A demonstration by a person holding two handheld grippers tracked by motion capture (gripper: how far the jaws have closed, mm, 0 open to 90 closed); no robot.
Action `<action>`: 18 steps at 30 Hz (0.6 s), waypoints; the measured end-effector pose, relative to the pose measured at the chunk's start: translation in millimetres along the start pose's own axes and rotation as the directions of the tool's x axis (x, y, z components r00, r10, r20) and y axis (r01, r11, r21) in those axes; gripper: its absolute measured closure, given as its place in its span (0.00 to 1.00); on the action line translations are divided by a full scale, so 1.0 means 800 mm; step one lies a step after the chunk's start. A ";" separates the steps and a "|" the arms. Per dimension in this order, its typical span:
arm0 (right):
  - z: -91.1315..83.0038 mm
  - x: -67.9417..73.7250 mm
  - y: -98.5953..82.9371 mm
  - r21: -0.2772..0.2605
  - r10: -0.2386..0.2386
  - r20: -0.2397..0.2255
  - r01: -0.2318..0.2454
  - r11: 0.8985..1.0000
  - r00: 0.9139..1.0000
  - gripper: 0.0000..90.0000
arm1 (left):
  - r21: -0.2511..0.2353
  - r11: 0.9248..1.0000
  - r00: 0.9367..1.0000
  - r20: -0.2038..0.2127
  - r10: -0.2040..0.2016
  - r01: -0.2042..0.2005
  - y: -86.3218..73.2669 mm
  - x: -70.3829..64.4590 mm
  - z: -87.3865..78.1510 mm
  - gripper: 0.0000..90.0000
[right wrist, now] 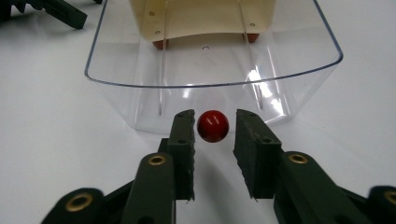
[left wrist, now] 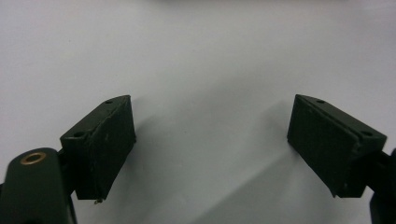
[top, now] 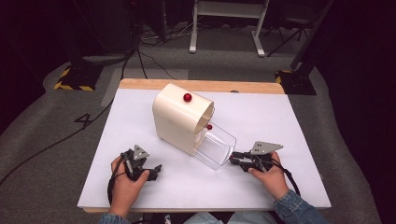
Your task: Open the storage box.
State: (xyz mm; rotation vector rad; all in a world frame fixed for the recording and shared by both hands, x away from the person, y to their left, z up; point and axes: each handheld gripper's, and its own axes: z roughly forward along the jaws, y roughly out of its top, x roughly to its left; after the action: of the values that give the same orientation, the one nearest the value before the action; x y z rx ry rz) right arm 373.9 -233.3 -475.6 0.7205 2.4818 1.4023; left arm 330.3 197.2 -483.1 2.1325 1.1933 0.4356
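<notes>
A cream box (top: 180,116) with a red knob (top: 187,97) on top stands mid-table. A clear plastic drawer (top: 215,145) sticks out of its front toward me, and another small red knob (top: 209,127) shows at the box's opening. In the right gripper view the clear drawer (right wrist: 140,70) has a red ball knob (right wrist: 213,125) on its front wall. My right gripper (right wrist: 214,128) is open, one jaw on each side of that knob with a thin gap each way. My left gripper (top: 156,170) rests open on the table, nothing between its jaws (left wrist: 210,140).
The white tabletop (top: 280,126) has a wooden strip along its far edge (top: 252,86). Beyond it lie grey floor, cables and stand legs (top: 224,28). The left gripper's jaws (right wrist: 60,11) appear at the top left of the right gripper view.
</notes>
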 end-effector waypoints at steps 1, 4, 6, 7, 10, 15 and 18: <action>-0.002 0.000 0.001 -0.001 0.003 0.000 -0.003 1.000 1.000 0.73 | 0.001 1.000 1.000 0.000 0.000 0.000 0.000 0.000 0.000 0.17; -0.010 0.000 0.003 -0.009 -0.002 0.011 0.002 1.000 1.000 0.67 | 0.000 1.000 1.000 0.000 0.000 0.000 0.000 0.000 0.000 0.17; -0.014 0.000 0.003 -0.014 -0.002 0.012 0.002 1.000 1.000 0.66 | 0.000 1.000 1.000 0.000 0.000 0.000 0.000 0.000 0.000 0.17; -0.017 -0.001 0.004 -0.019 -0.001 0.015 0.001 1.000 1.000 0.66 | 0.001 1.000 1.000 0.000 0.000 0.000 0.000 0.000 0.000 0.17; -0.031 -0.003 0.012 -0.055 0.004 0.028 -0.003 0.998 1.000 0.64 | -0.001 1.000 1.000 -0.001 0.001 -0.001 0.000 0.000 0.000 0.17; -0.040 -0.004 0.026 -0.076 -0.007 0.033 0.010 0.997 0.999 0.64 | 0.001 1.000 1.000 0.000 0.000 0.000 0.000 0.000 0.000 0.17; -0.044 -0.002 0.042 -0.089 -0.028 0.038 0.032 0.996 0.999 0.63 | 0.001 1.000 1.000 0.000 0.000 0.000 0.000 0.000 0.000 0.17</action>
State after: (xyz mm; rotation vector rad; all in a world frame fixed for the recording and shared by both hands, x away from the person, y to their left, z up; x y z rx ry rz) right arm 371.9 -245.8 -429.0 0.6818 2.3755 1.4651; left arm 330.3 197.2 -483.1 2.1328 1.1936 0.4351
